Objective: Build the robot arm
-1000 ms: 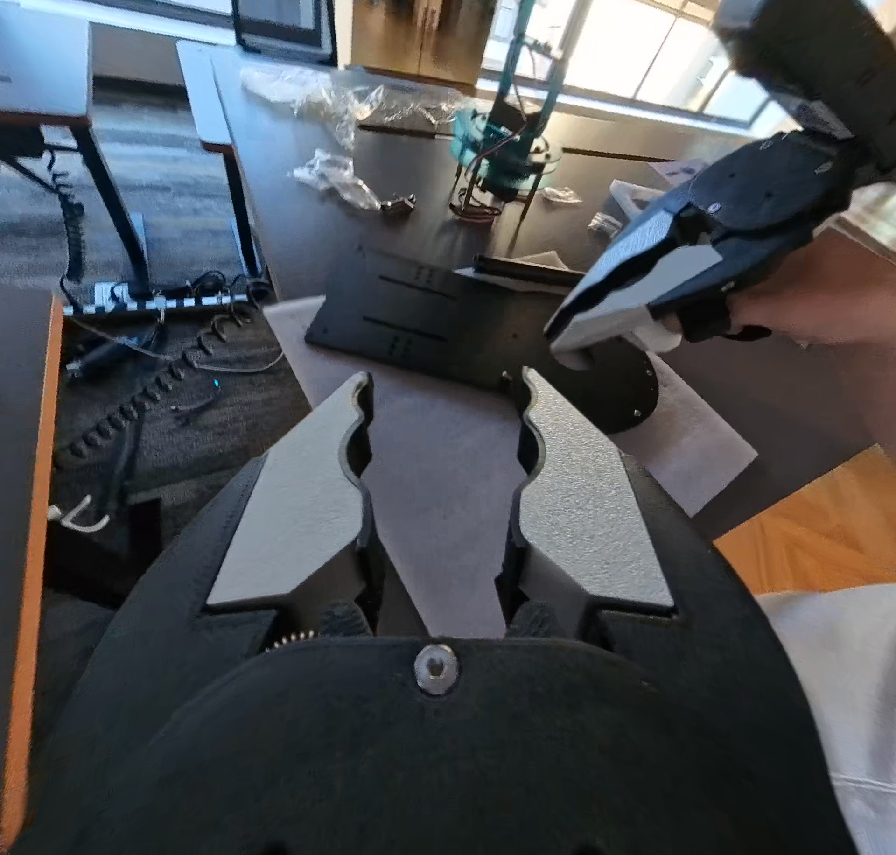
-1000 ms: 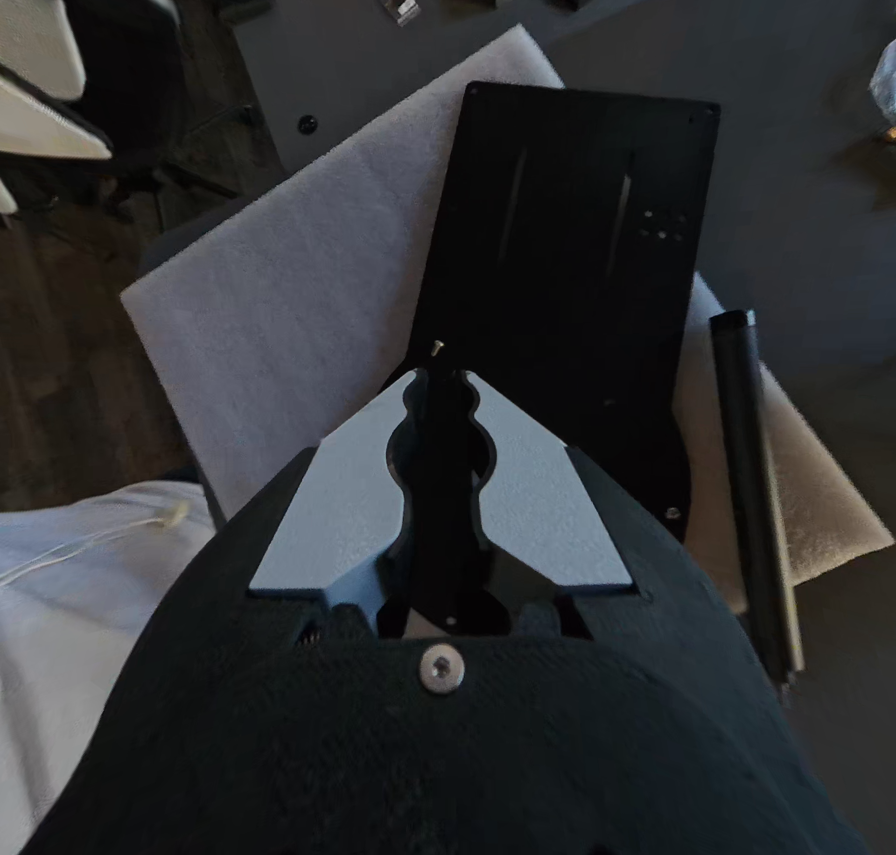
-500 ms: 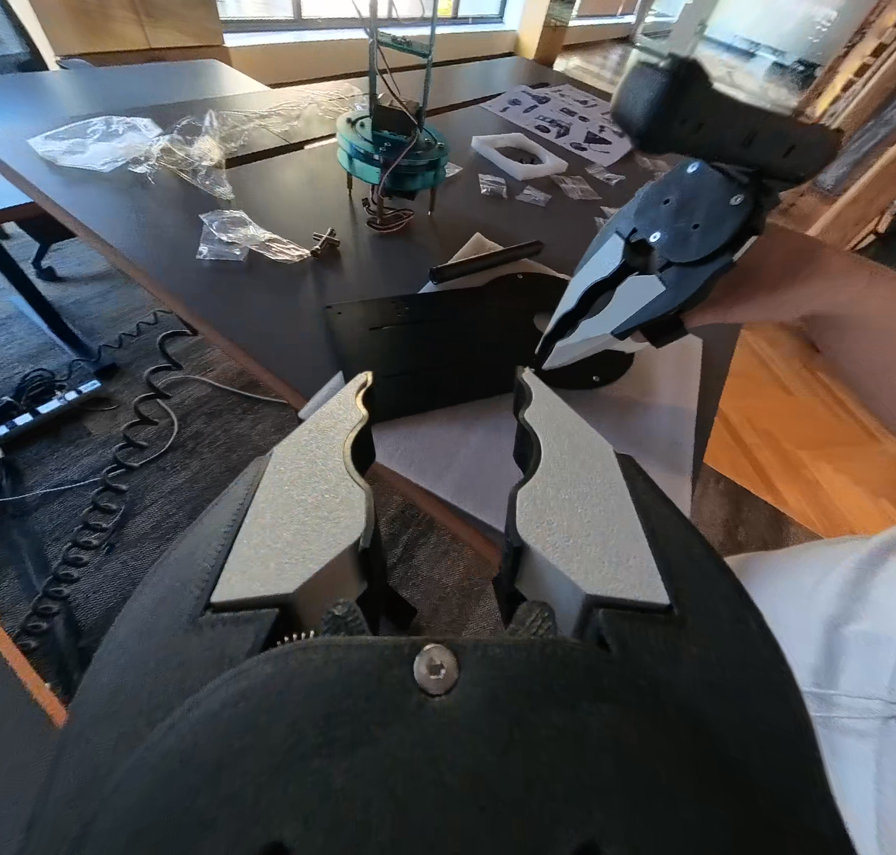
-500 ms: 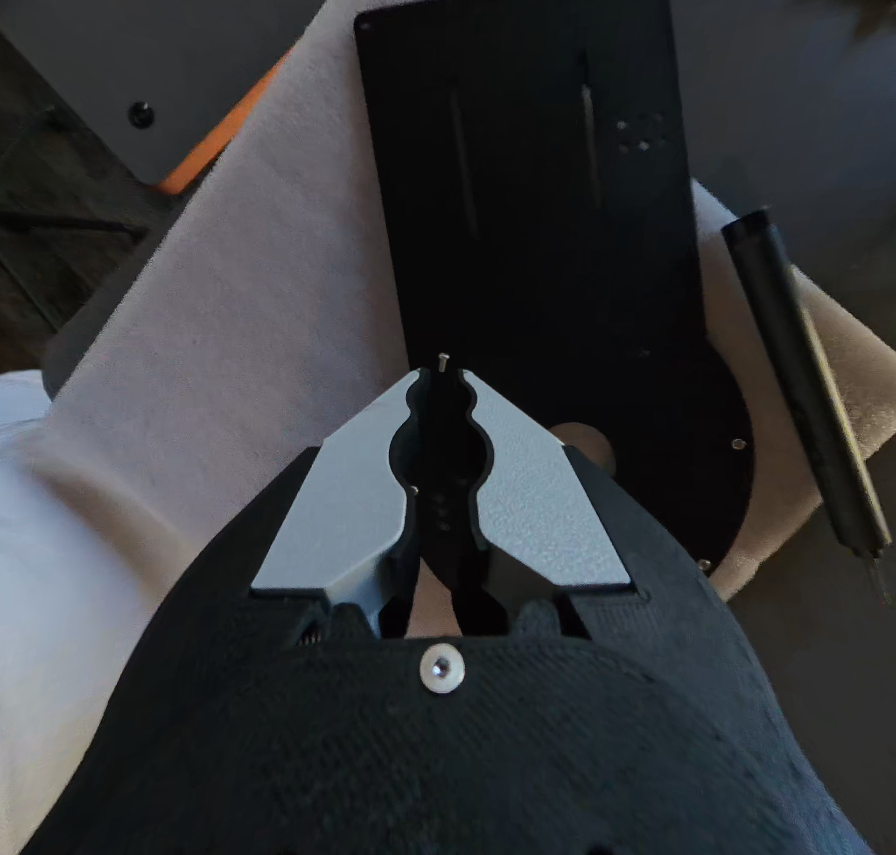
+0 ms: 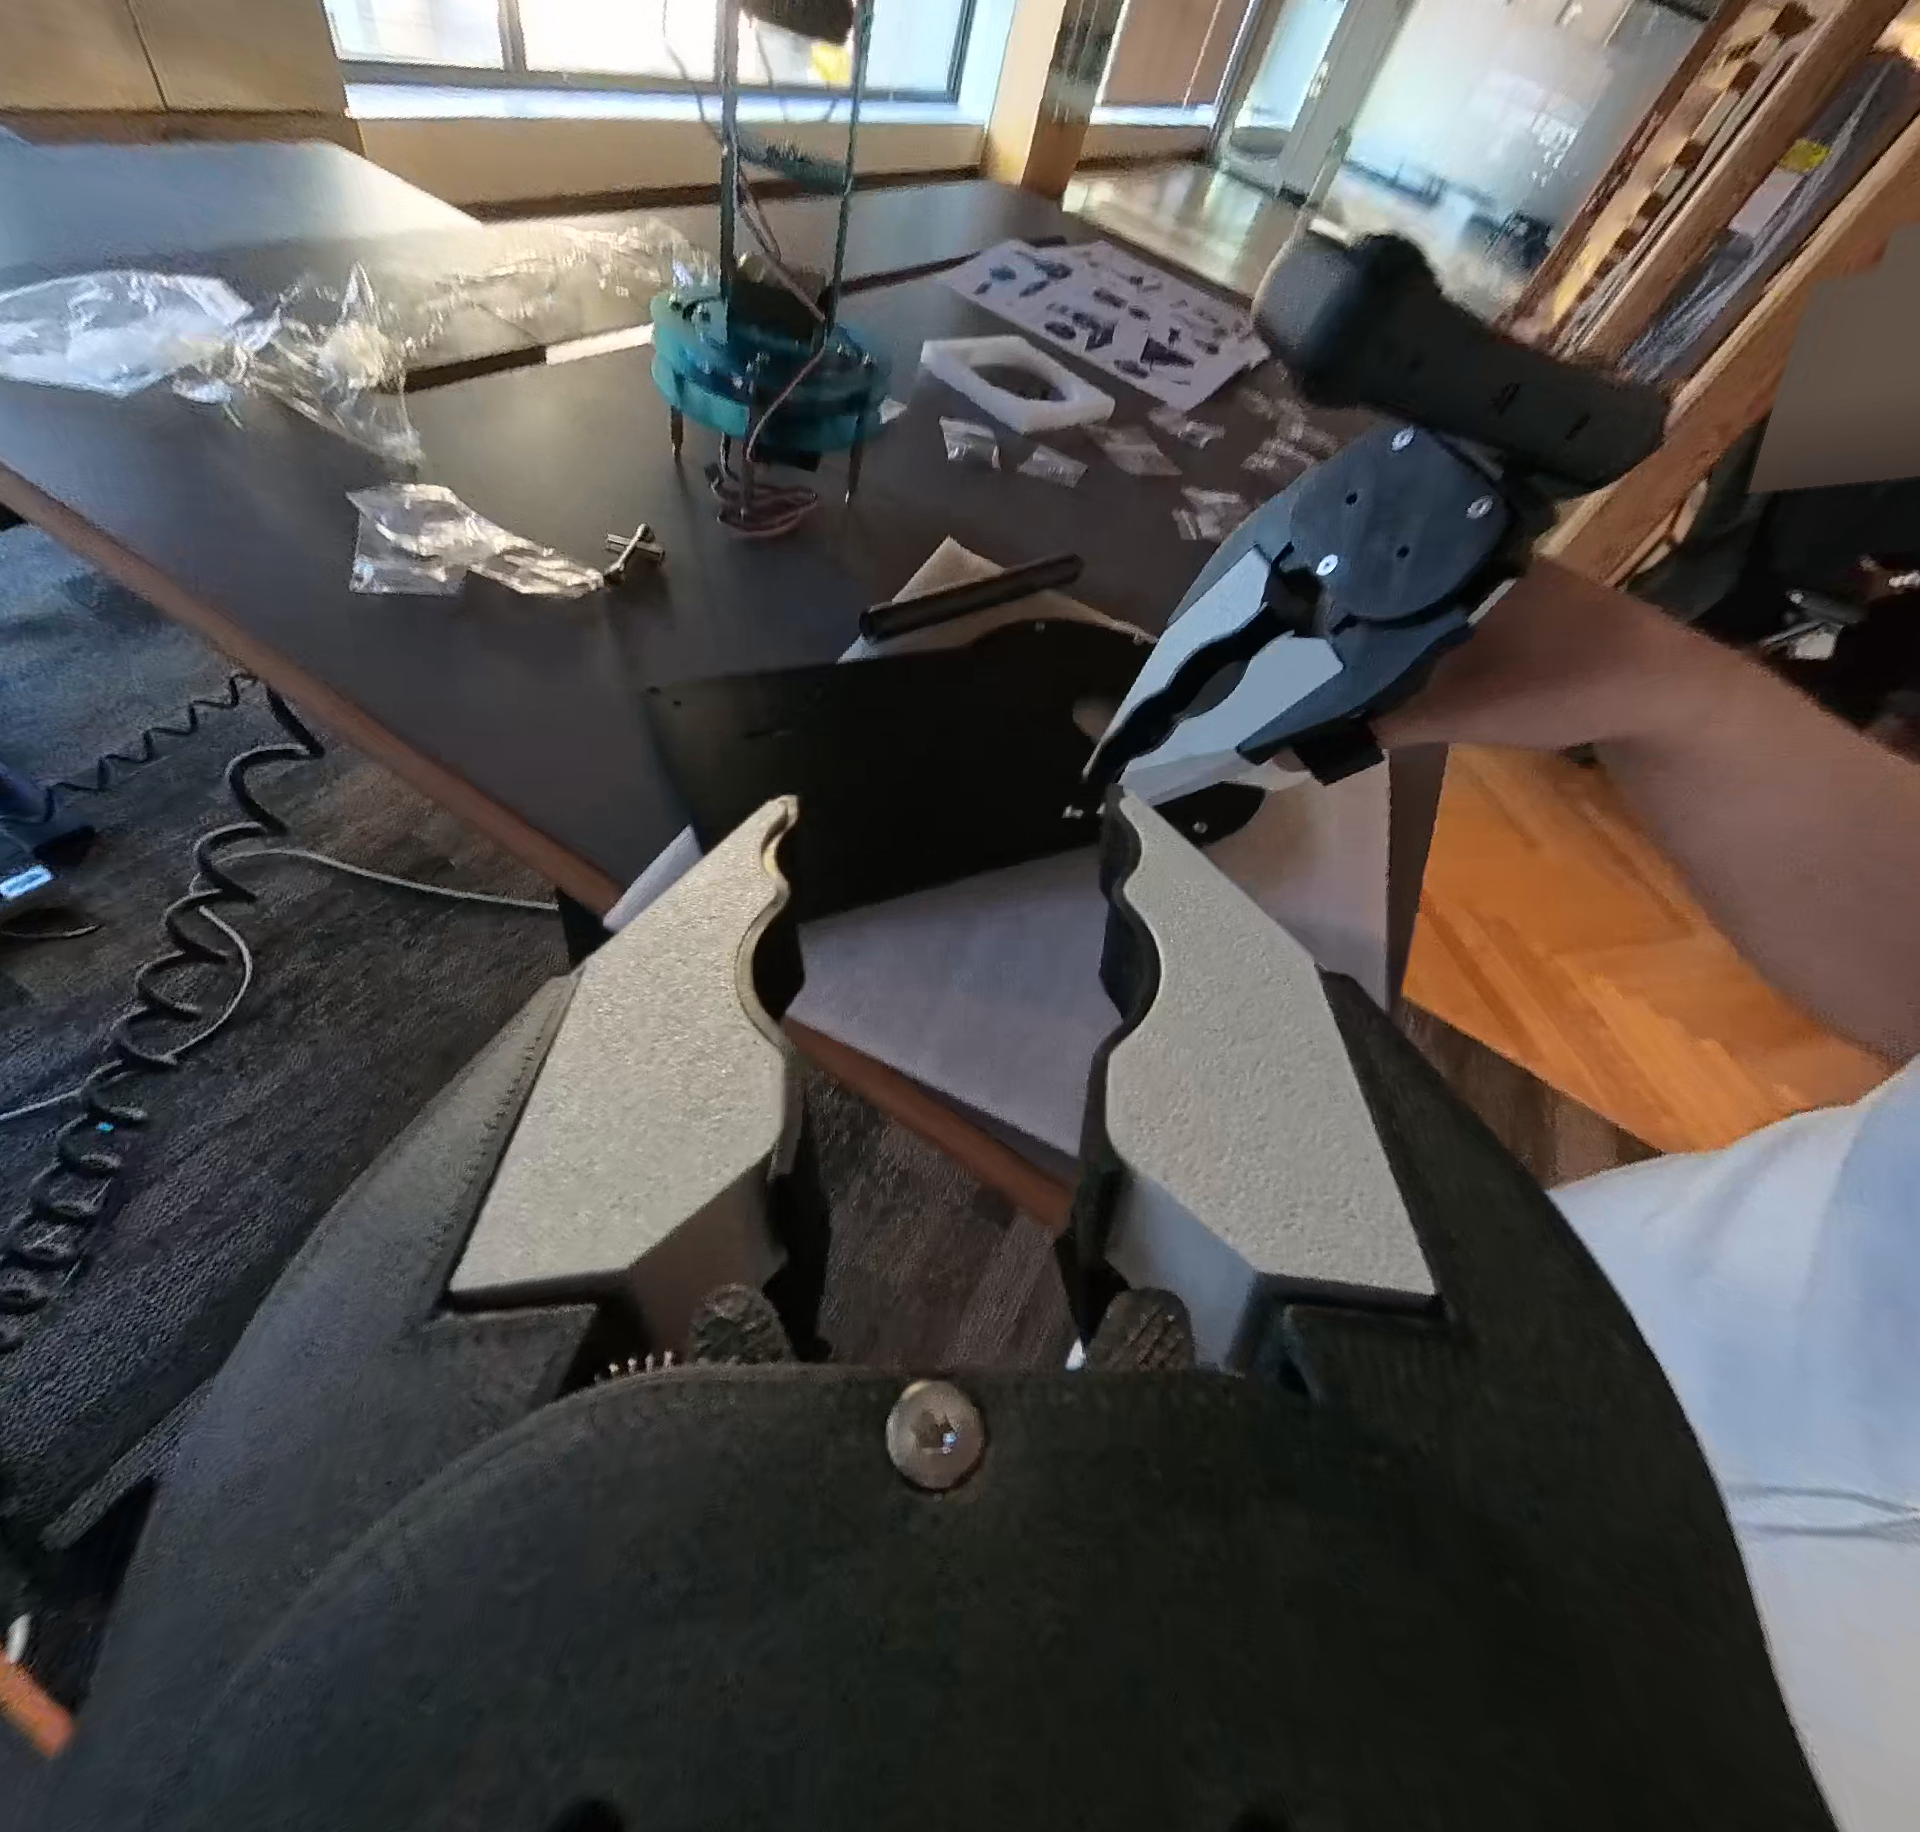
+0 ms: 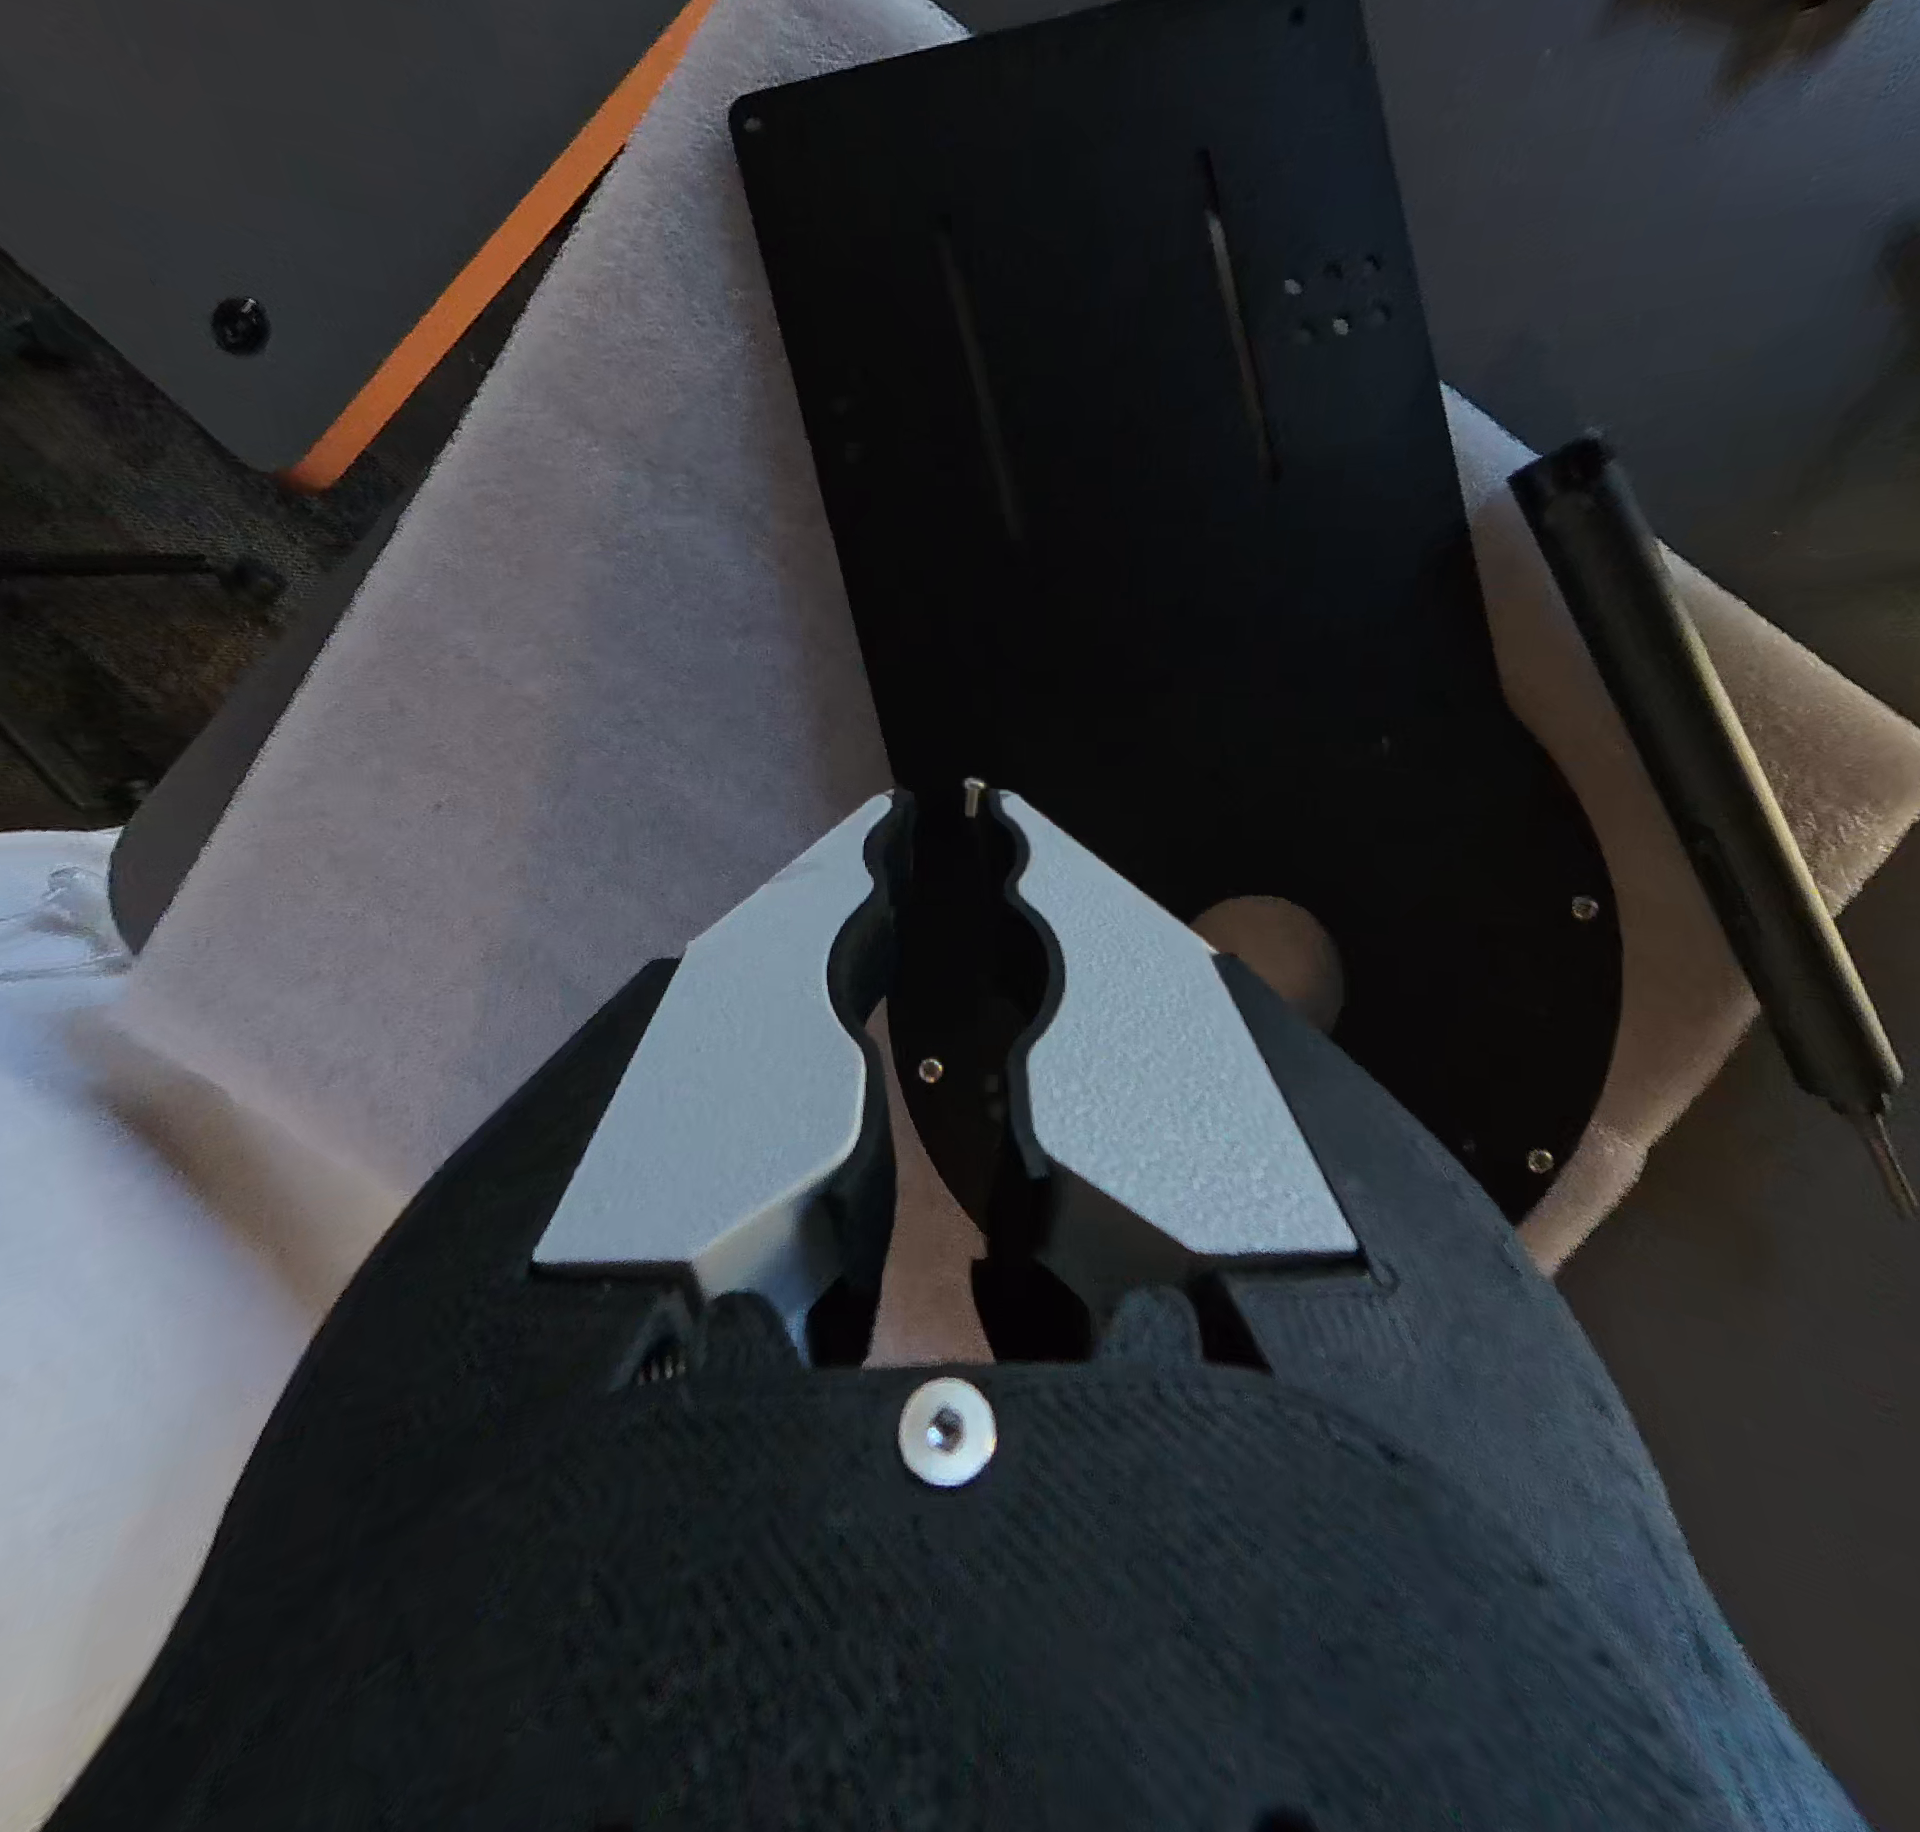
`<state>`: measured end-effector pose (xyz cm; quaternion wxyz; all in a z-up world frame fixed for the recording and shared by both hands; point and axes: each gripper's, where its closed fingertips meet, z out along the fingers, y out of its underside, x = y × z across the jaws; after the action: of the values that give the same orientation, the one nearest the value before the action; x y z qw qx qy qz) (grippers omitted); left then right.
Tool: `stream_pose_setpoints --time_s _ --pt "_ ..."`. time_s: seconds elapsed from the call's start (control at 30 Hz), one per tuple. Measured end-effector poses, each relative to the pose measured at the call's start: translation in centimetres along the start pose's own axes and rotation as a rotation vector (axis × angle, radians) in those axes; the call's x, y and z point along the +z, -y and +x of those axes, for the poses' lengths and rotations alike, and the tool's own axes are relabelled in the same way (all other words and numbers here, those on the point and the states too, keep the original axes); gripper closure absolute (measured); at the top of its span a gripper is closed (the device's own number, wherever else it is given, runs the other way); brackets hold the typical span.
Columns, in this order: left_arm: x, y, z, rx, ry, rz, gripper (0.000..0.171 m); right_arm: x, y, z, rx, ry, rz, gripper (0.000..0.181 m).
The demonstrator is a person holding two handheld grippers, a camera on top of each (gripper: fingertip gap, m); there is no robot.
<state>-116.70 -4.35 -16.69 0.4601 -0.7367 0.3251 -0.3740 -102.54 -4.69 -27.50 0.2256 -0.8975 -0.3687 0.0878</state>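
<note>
left low oblique, right overhead, both plate (image 5: 914,764)

Black plate (image 6: 1122,494), grey foam sheet (image 6: 582,639)

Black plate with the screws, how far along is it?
Done: three shiny fasteners appear seated around the round end of the black plate. In hand: the right gripper pinches a small screw just above the plate; the left gripper is open and empty, short of the plate's edge. Left: the far corner holes look empty, and the screwdriver lies untouched on the foam sheet.
</note>
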Motion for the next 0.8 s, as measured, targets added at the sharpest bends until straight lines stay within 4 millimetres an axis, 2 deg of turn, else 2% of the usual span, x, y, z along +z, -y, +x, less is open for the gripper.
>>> stream_pose_setpoints --time_s 0.13,0.4,0.7,0.8 --pt "0.2 0.2 0.8 -0.008 -0.014 0.001 0.116 -0.6 0.0 0.5 0.008 -0.017 0.032 0.169" --pt "-0.2 1.1 0.4 0.006 0.033 0.005 0.118 -1.8 0.4 1.6 0.023 -0.018 0.067 0.167" --pt "0.1 0.0 0.5 0.003 0.017 -0.04 0.117 -3.1 0.7 2.0 0.02 0.103 -0.022 0.168" --pt "0.2 -0.7 0.5 0.002 0.009 -0.043 0.118 -3.1 0.8 2.8 0.015 0.08 -0.039 0.169"
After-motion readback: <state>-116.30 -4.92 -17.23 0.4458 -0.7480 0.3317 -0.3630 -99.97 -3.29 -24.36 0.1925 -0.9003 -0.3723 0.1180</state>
